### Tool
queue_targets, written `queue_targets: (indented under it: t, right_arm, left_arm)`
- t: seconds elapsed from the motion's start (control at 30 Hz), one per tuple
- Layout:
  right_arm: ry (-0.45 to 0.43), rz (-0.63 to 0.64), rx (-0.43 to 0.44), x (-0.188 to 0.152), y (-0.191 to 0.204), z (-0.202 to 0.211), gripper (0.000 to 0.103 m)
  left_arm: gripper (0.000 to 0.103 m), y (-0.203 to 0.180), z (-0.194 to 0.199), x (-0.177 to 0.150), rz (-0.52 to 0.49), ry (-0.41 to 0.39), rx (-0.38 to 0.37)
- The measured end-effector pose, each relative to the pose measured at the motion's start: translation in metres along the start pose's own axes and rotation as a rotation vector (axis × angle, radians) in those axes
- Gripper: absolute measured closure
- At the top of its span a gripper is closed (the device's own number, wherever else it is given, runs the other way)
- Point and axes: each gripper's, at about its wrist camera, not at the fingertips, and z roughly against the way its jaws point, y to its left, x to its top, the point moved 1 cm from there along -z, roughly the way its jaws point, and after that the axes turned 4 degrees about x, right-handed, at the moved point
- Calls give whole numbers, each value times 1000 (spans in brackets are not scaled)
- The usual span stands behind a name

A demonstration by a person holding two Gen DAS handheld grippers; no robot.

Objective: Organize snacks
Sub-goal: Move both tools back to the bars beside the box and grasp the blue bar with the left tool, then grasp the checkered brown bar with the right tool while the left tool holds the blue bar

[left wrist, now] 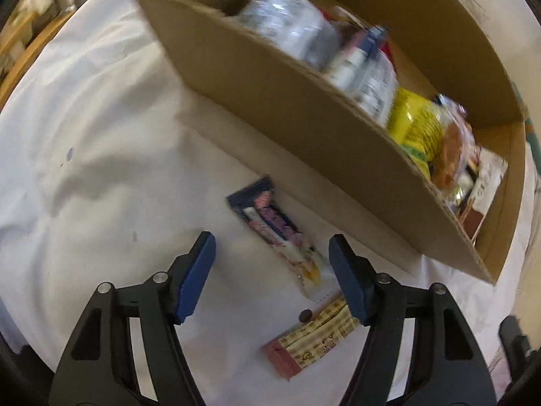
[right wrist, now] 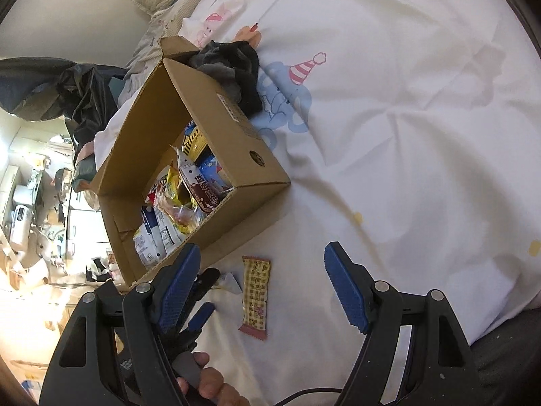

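Two snack bars lie on the white sheet just beside the cardboard box (left wrist: 304,128). The dark-wrapped bar (left wrist: 274,230) lies between the left gripper (left wrist: 272,264) fingers, long axis slanting toward the box wall; those jaws stand partly open, empty. The right gripper (right wrist: 260,274), wide and empty, hovers over the checkered bar (right wrist: 256,297). Only the right wrist view shows the box's snacks clearly.

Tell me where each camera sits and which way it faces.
Left wrist: on the left tool, facing steeply down at the dark snack bar beside the cardboard box; only tool fingers show.
Right wrist: on the right tool, angled down over the bedsheet; a hand shows.
Shared: box, checkered snack bar.
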Motion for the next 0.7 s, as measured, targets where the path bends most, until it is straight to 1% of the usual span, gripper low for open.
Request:
queue_targets:
  t: [0.03,0.07,0.1,0.13,0.2,0.3,0.37,0.47,0.57,0.7]
  right_arm:
    - [-3,7,-8,2,1,0,25]
    - [-6,5,-8,4,2,0,25]
    - [-8,0,-1,5,2,0,25]
    - [-7,-1,10,7,4,-1,25]
    - [-7,7,12,8,7,-2,25]
    - [10,24,12,6,12,-6,25]
    - [33,31,8,3,14,-10,25]
    - [71,17,-2,-3,12,-15,25]
    - [102,-6,4,-7,9,-20,25]
    - [140,6,-13,-13,12,-30,25]
  left_arm:
    - [63,-3,-1,-1,-19,11,23]
    - [72,-4,-2,-1,-27,16,40]
    - [85,-5,-2,-2,-37,26,41]
    - [89,-6,-3,-2,-54,34,35]
    - [90,-6,-3,-2,-85,39,23]
    - [90,-2,-3,-4,-134,68,0]
    - [90,8,-3,-2,-177,83,9]
    - [90,15,-4,3,-251,123,-17]
    - [90,29,-4,14,-330,152,-7]
    - [90,47,1,21,-448,187,49]
